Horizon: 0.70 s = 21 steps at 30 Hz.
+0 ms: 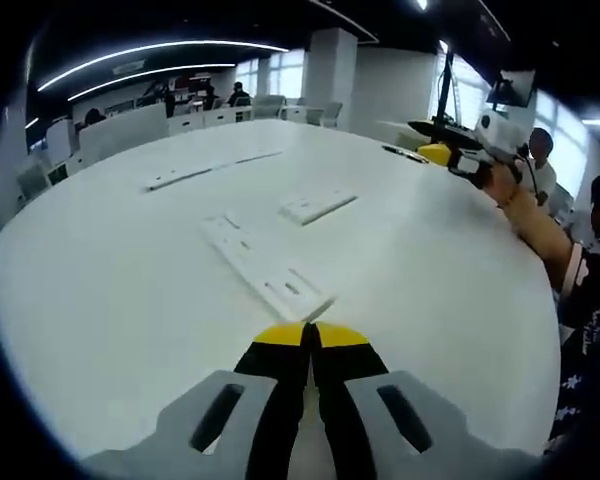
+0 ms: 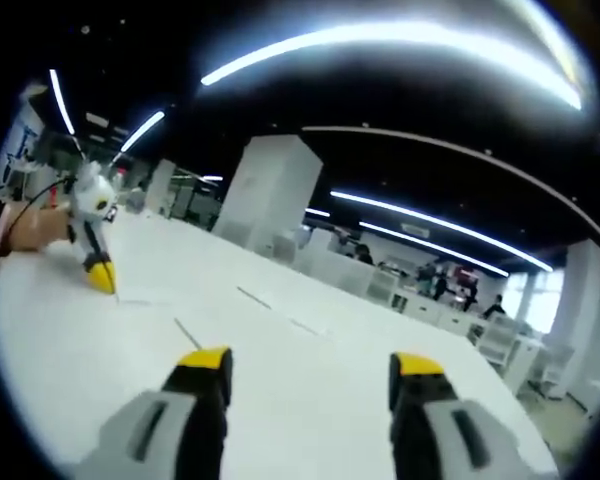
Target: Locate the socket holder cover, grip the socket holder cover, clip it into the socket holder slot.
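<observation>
I am at the locating step: nothing is gripped yet, and both tools are off the work.

In the left gripper view, my left gripper (image 1: 308,340) hangs above the white table (image 1: 100,290) with its yellow-tipped jaws pressed together on nothing. Just ahead of the tips lies a long white socket holder (image 1: 265,268), flat, running away to the upper left, with small slots showing near its closer end. Beyond it, slightly to the right and apart from it, lies a shorter flat white piece (image 1: 317,206), which I take to be the socket holder cover, though at this range I cannot be sure. Farther left, two thin white strips (image 1: 208,168) lie well apart from both. At the far right, my right gripper (image 1: 450,155) is held over the table's edge.

In the right gripper view, that gripper (image 2: 308,375) has its jaws spread wide and empty, looking across the table toward the office rather than at the parts; my left gripper (image 2: 98,268) shows at the left.

Next I judge I must open the left jaws, or bring the right tool round, and take the cover by its thin edge, since it lies flat.
</observation>
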Tool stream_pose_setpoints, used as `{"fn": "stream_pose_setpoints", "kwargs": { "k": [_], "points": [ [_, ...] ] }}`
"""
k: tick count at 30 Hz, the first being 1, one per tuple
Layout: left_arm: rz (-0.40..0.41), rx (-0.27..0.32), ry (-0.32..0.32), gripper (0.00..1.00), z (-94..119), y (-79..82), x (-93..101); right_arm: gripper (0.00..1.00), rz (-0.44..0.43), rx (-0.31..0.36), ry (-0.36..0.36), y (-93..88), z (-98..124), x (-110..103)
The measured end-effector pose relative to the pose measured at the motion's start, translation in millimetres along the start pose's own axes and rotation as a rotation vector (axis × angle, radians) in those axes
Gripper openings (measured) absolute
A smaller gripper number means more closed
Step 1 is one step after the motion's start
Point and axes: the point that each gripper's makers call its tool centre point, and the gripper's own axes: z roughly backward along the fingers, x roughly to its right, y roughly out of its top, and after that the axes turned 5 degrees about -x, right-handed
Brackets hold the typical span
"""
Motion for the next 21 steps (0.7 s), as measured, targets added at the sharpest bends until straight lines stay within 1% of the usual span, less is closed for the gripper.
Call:
{"fn": "stream_pose_setpoints", "kwargs": {
  "k": [16, 21],
  "points": [
    [-0.034, 0.039, 0.041, 0.03, -3.3, 6.5, -9.5, 0.65, 0.016, -0.008, 0.003, -0.6, -0.8, -2.3],
    [-0.039, 0.045, 0.045, 0.03, -3.3, 8.4, -11.6, 0.65, 0.016, -0.007, 0.003, -0.2, -1.2, -1.2]
  ]
}}
